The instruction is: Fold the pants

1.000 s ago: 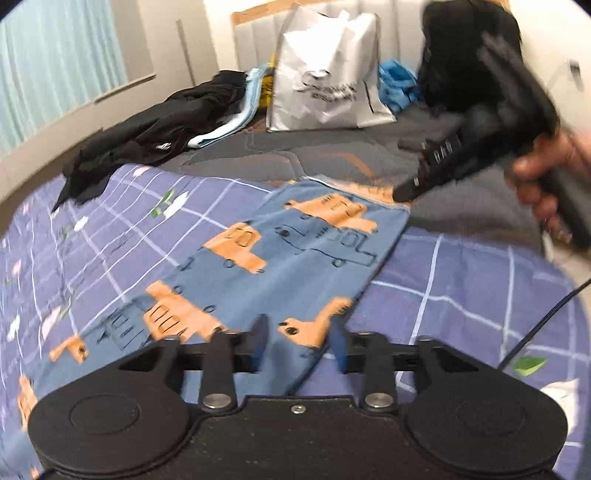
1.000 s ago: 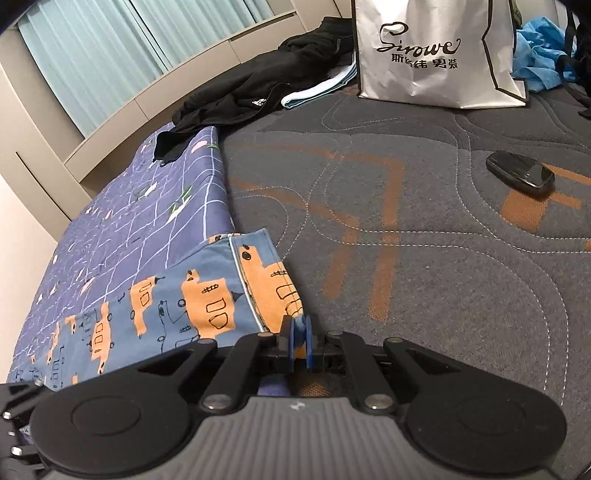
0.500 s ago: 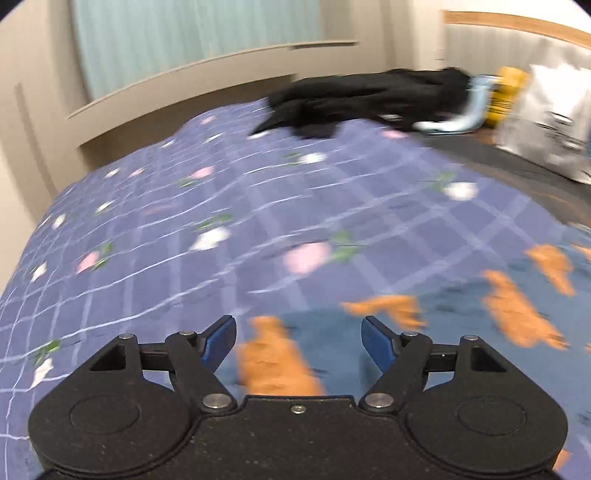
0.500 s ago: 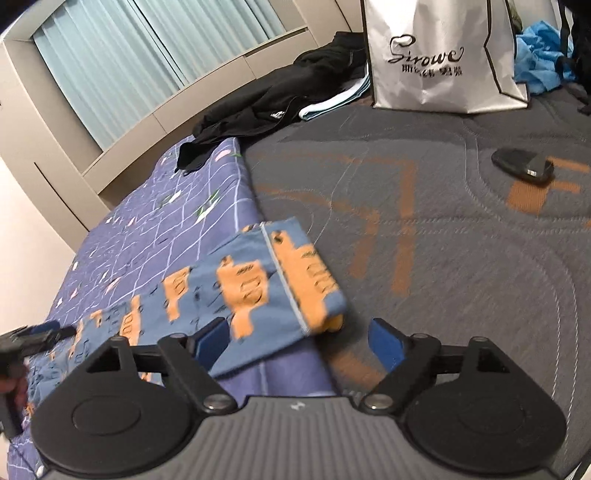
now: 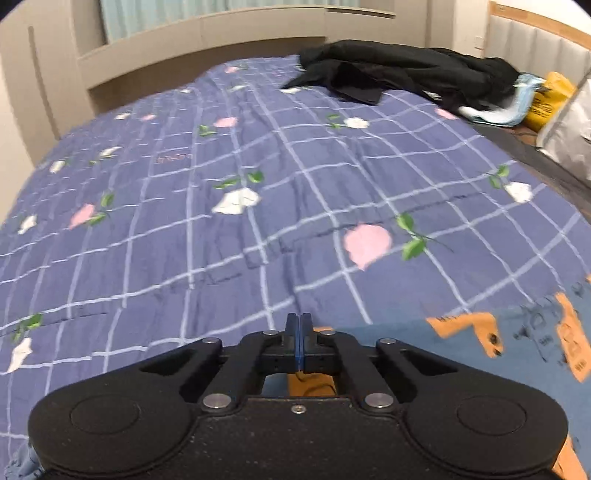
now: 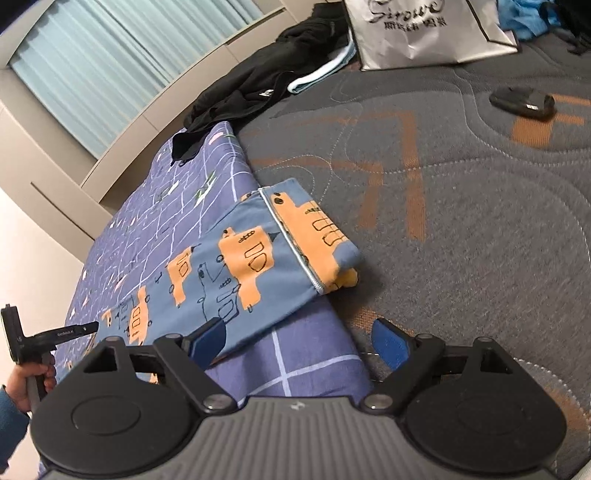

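Observation:
The blue pants with orange truck prints [image 6: 236, 269] lie flat on the purple checked bedsheet [image 6: 155, 206], one end folded over at the sheet's edge. My right gripper [image 6: 299, 341] is open and empty, just in front of the pants' near edge. My left gripper [image 5: 299, 339] is shut at the other end of the pants [image 5: 498, 354], pinching the fabric edge under its tips. It also shows in the right wrist view [image 6: 77, 328], at the far left, held by a hand.
A black jacket [image 5: 399, 74] lies at the far end of the sheet. A white shopping bag [image 6: 424, 33] stands on the grey quilted mattress [image 6: 461, 203]. A black remote-like object [image 6: 524, 103] lies on the mattress. A beige window ledge [image 5: 236, 29] borders the bed.
My right gripper let go of the folded pant end, opened and drew back. My left gripper swung to the other end of the pants and shut there.

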Tool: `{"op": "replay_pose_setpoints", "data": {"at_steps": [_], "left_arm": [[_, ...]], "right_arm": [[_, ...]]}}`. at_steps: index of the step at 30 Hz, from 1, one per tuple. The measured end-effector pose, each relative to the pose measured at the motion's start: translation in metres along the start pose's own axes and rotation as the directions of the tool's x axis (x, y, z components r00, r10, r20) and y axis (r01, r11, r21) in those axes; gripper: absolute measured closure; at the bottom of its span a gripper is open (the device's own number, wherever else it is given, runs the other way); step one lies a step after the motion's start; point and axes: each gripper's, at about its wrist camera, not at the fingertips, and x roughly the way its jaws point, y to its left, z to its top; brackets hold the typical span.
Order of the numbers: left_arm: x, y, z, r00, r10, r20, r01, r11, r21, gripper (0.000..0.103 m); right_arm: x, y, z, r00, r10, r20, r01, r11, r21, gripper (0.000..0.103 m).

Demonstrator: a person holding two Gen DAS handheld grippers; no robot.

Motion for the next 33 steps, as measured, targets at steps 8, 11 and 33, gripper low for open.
{"op": "replay_pose_setpoints", "data": {"at_steps": [8, 11, 33], "left_arm": [[-0.047, -0.029, -0.014, 0.99, 0.035, 0.14, -0.034, 0.999, -0.01, 0.039], [-0.069, -0.053, -0.025, 0.984, -0.013, 0.179, 0.009, 1.0, 0.021, 0.035], [-0.086, -0.142, -0.053, 0.929, -0.365, 0.057, 0.365, 0.931, 0.014, 0.03]], "right_arm": [[0.009, -0.009, 0.005, 0.999, 0.05, -0.008, -0.05, 0.997, 0.066, 0.015], [0.012, -0.013, 0.008, 0.997, 0.073, 0.006, -0.073, 0.991, 0.111, 0.019], [0.02, 0.004, 0.01, 0.962, -0.037, 0.271, -0.021, 0.978, 0.207, 0.088]]}}
